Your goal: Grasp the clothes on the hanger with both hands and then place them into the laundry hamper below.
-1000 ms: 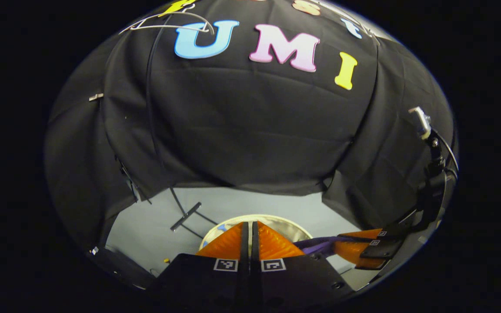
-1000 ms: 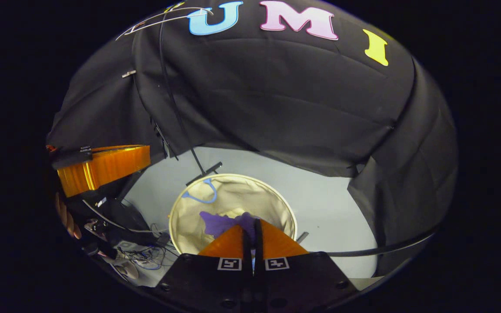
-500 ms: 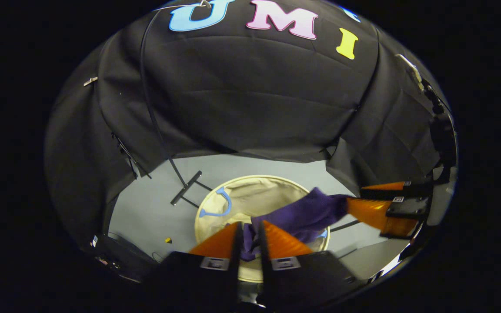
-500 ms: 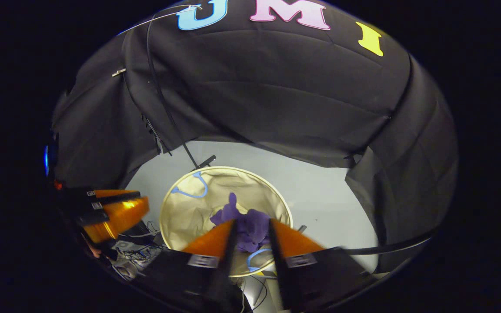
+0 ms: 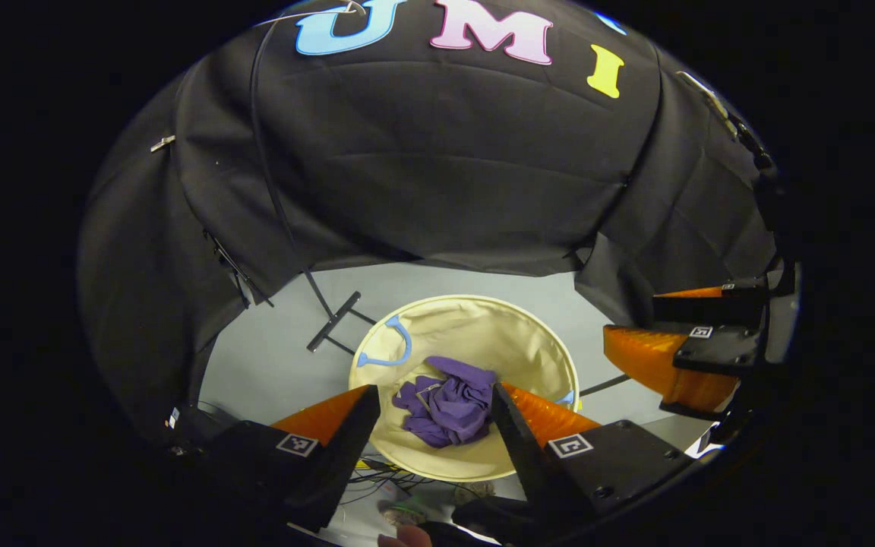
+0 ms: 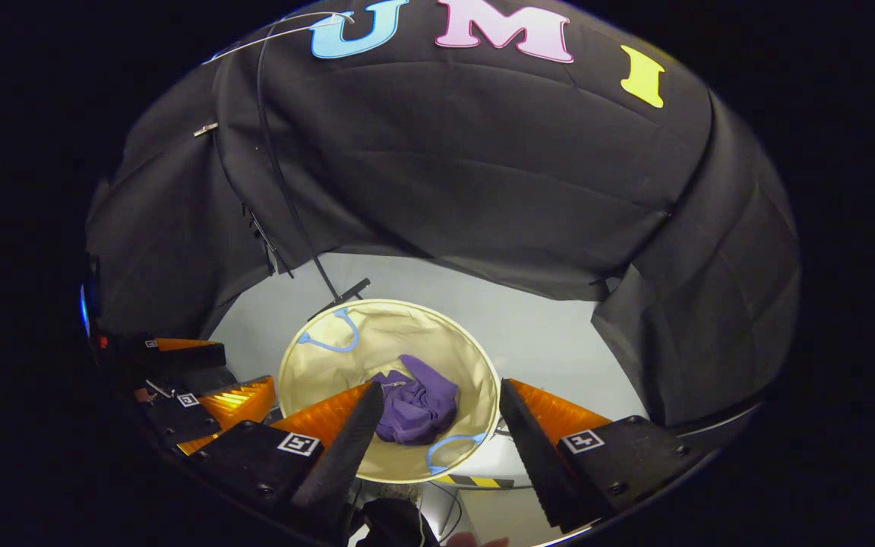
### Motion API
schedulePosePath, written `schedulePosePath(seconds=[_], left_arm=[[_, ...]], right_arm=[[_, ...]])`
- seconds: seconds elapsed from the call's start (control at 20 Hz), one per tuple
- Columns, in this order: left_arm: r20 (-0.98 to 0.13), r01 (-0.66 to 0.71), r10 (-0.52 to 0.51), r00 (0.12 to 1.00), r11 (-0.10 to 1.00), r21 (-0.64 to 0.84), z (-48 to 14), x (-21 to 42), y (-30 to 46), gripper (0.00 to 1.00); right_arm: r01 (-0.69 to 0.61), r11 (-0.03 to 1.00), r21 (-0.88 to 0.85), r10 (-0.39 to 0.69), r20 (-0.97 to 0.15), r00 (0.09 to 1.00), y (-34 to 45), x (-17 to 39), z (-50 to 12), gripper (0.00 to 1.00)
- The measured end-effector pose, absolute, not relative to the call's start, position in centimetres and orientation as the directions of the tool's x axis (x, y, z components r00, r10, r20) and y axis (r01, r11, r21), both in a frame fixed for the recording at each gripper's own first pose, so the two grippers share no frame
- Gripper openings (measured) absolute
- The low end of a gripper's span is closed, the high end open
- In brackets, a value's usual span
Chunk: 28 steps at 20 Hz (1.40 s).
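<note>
A crumpled purple garment (image 5: 449, 403) lies at the bottom of the round cream laundry hamper (image 5: 517, 338); the right gripper view shows the same garment (image 6: 416, 401) inside the hamper (image 6: 475, 365). My left gripper (image 5: 434, 399) hangs above the hamper, fingers spread wide, nothing between them. My right gripper (image 6: 441, 395) is open too, above the hamper's near rim. The right gripper (image 5: 669, 342) appears at the right edge of the left gripper view, and the left gripper (image 6: 206, 380) at the lower left of the right gripper view. A bare wire hanger (image 6: 285, 30) hangs at the top left.
The hamper stands on a pale grey floor (image 6: 551, 334) ringed by the black cloth wall. A thin black stand pole (image 6: 285, 197) runs down to a foot (image 6: 339, 298) just behind the hamper. Blue handles (image 6: 327, 334) sit on its rim. Cables lie near its front.
Both grippers went from shut on the purple garment to wide open. The garment dropped and now lies bunched in the hamper. Both views tilted down toward the hamper.
</note>
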<state>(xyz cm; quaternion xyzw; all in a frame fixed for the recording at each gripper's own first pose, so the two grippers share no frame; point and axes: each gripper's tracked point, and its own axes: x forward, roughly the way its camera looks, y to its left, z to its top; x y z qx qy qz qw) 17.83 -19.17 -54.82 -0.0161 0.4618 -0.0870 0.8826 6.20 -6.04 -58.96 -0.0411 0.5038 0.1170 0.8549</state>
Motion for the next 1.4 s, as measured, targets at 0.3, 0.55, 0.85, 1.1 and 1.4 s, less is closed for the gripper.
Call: schedulePosePath(seconds=[0.3, 0.55, 0.85, 1.1, 1.4], left_arm=[[-0.766, 0.144, -0.164, 0.622, 0.985, -0.093, -48.8, 17.0, -17.7, 0.94], [-0.68, 0.14, -0.166, 0.714, 0.986, -0.094, -41.6, 16.8, -16.4, 0.94], [-0.507, 0.162, -0.201, 0.838, 0.979, -0.122, -30.2, 16.9, -15.0, 0.94], [-0.381, 0.199, -0.225, 0.897, 0.974, -0.108, -22.6, 15.9, -13.9, 0.94], [-0.284, 0.212, -0.234, 0.93, 0.972, -0.106, -16.3, 12.7, -12.0, 0.94]], right_arm=[[-0.185, 0.982, 0.037, 0.133, -0.83, 0.542, -5.9, 6.1, -53.0, 0.99], [-0.172, 0.985, 0.021, 0.129, -0.751, 0.648, -5.1, 7.2, -45.9, 0.98], [-0.132, 0.991, -0.01, 0.098, -0.618, 0.78, -6.0, 8.0, -35.3, 0.99], [-0.071, 0.997, -0.005, 0.058, -0.508, 0.86, -6.4, 8.6, -27.8, 0.99], [-0.049, 0.999, -0.007, 0.042, -0.381, 0.924, -5.6, 8.7, -19.8, 0.98]])
